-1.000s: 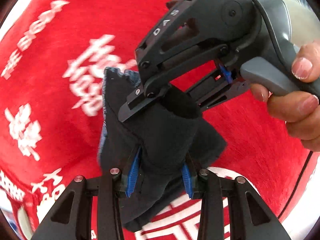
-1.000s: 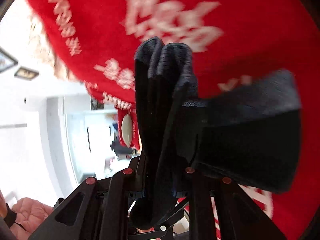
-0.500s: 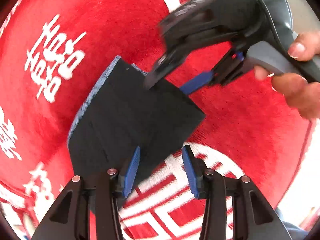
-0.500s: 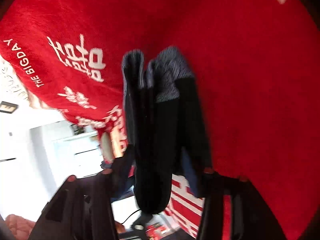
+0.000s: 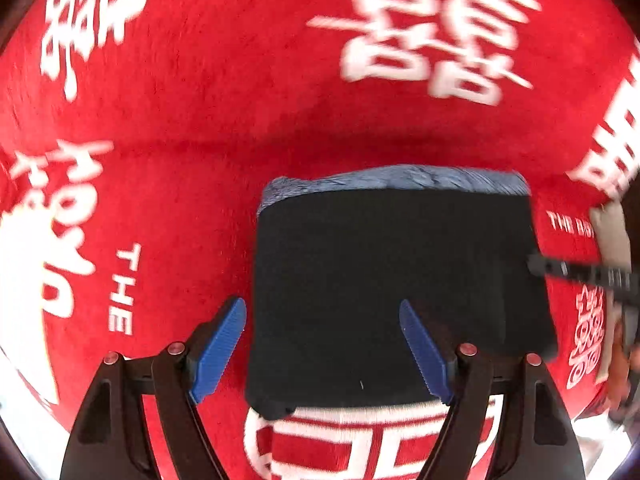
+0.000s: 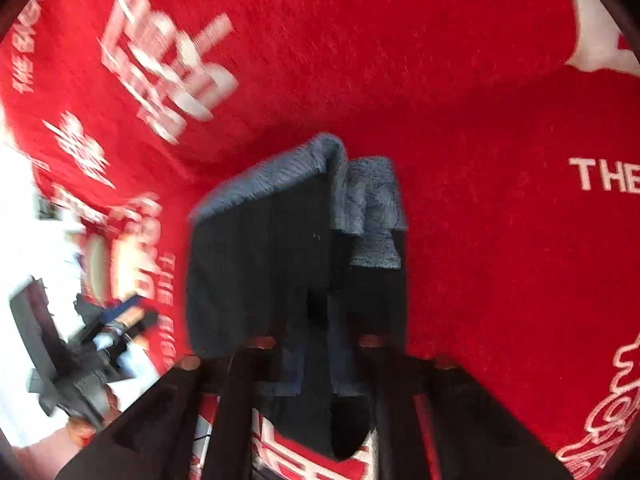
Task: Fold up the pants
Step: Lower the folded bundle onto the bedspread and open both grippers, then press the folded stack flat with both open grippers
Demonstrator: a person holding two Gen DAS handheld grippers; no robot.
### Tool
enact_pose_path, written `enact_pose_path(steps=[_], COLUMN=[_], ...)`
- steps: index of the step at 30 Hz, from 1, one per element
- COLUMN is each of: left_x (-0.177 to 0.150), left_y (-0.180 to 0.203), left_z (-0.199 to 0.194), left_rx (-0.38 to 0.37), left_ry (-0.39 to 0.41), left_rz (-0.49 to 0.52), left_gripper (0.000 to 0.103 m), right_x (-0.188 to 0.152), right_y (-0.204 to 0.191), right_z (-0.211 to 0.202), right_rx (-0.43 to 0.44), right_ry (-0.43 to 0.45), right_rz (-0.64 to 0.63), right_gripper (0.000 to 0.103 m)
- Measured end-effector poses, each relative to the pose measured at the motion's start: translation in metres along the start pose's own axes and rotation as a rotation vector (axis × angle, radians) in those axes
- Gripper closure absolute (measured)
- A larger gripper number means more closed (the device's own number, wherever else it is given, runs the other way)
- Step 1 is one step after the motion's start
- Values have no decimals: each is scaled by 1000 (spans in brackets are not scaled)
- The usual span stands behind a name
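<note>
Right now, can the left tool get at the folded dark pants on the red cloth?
Probably yes: the left tool, jaws just opened, hangs open over the folded dark pants with nothing between. The right tool only reaches their far side.

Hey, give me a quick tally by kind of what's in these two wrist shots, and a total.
Folded dark pants: 1
Red cloth with white lettering: 1
Grippers: 2, left gripper and right gripper
Total: 4
</note>
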State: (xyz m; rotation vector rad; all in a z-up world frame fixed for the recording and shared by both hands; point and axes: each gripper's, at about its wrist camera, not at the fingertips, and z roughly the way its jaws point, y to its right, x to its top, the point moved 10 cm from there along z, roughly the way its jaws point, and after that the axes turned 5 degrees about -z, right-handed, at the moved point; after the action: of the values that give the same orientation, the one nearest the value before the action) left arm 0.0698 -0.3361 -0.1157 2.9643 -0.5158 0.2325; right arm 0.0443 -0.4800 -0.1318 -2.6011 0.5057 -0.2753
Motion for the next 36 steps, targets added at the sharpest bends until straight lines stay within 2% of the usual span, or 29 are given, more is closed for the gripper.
enact_pose_path(steps=[4,5,6,7,10,14,15,17,18,19,23,27,30,36], left_x=[-3,-6,-13,-20,-24,-26,-26,-26,-27,-27,-20,-17,-15,-14], left_y=[-2,-1,3,5,9,8,8,8,9,9,10,6,5,6], left_z=[29,36,44,51,54,57,57,58,58,59,64,68,69,72], left_rx=[-5,-11,-12,-1,27,16,16,20,23,25,28,23,25,34], left_ry=[-36,-57,-80,-92,-62,-75,-79,-81,-81,-81,-79,-82,-81,-75], left_rz=[-22,-22,-17,-8,16,6,10,12,13,12,14,1,-3,6], left_gripper=[23,23,23,23,23,21,21,21,21,21,21,16,16,16], right_x=[-9,-15,-22,-24,-28,-29,-28,-25,-21,-18,-12,-8,-10,-20], right_y=[8,16,30,32,36,37,33,22,12,4,-19,-36,-38,-22], right_z=[9,15,21,24,13,-9,-12,-14,-15,-17,-12,-5,1,31], right_rx=[-82,-119,-202,-208,-114,-160,-169,-182,-199,-211,-305,-323,-298,-309], right_ry=[-27,-43,-77,-84,-46,-14,-4,10,27,45,83,88,67,2], right_rz=[-4,-5,-11,-1,96,112,113,103,82,54,-100,-177,-176,-147], right_gripper=[95,97,101,101,101,99,93,71,48,40,40,48,48,48])
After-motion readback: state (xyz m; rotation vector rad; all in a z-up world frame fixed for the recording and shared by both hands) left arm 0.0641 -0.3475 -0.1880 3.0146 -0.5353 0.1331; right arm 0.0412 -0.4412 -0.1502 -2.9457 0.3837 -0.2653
